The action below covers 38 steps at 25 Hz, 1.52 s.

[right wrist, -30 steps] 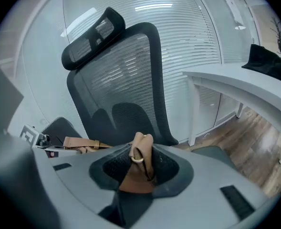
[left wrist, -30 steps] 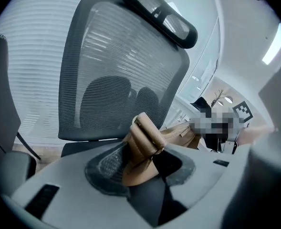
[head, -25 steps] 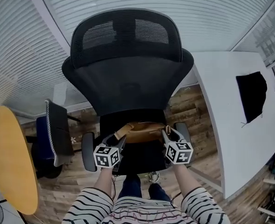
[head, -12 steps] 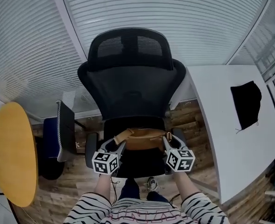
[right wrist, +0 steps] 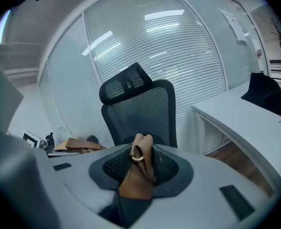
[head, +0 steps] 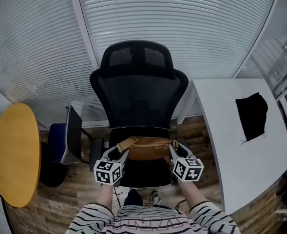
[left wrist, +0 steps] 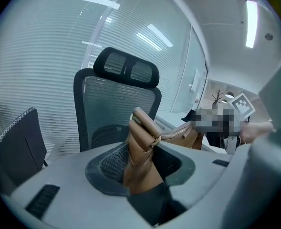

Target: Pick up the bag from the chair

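A tan leather bag (head: 148, 147) hangs above the seat of a black mesh office chair (head: 139, 95), stretched between both grippers. My left gripper (head: 125, 151) is shut on the bag's left end, where the folded strap (left wrist: 140, 147) sticks up between the jaws. My right gripper (head: 172, 148) is shut on the bag's right end, with the leather tab and its metal ring (right wrist: 139, 162) pinched between the jaws. In the left gripper view the bag's body (left wrist: 185, 135) runs off to the right. The chair's backrest (right wrist: 139, 108) stands behind in both gripper views.
A white desk (head: 240, 135) with a black cloth (head: 252, 115) lies to the right. A round yellow table (head: 14, 152) is at the left, beside a second dark chair (head: 67, 138). Window blinds (head: 182, 28) run behind; wooden floor (head: 192, 128) below.
The head view has pulled back, so the chair and bag look smaller and lower in frame. Both grippers keep their hold on the bag's ends, now slightly lower in view.
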Each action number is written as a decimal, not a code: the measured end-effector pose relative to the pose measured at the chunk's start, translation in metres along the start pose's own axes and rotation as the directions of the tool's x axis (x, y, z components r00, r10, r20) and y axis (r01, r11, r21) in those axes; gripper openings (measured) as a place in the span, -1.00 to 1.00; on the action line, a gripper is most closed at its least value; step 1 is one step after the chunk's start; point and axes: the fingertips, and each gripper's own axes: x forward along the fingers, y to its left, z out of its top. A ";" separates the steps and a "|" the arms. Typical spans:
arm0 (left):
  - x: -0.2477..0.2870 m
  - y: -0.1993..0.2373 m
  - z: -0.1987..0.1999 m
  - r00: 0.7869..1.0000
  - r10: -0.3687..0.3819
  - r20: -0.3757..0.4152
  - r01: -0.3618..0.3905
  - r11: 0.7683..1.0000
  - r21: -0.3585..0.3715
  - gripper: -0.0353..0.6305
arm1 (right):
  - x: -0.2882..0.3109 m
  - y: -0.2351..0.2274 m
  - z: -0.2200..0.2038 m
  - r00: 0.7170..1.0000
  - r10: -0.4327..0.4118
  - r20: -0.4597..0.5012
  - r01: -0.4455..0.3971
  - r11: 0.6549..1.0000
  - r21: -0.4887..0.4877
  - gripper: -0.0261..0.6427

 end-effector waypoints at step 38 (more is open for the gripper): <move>-0.117 -0.091 -0.035 0.990 0.119 0.082 -0.120 0.993 0.008 -0.37 | -0.123 0.023 -0.026 0.992 0.127 0.024 -0.125 0.990 -0.061 -0.52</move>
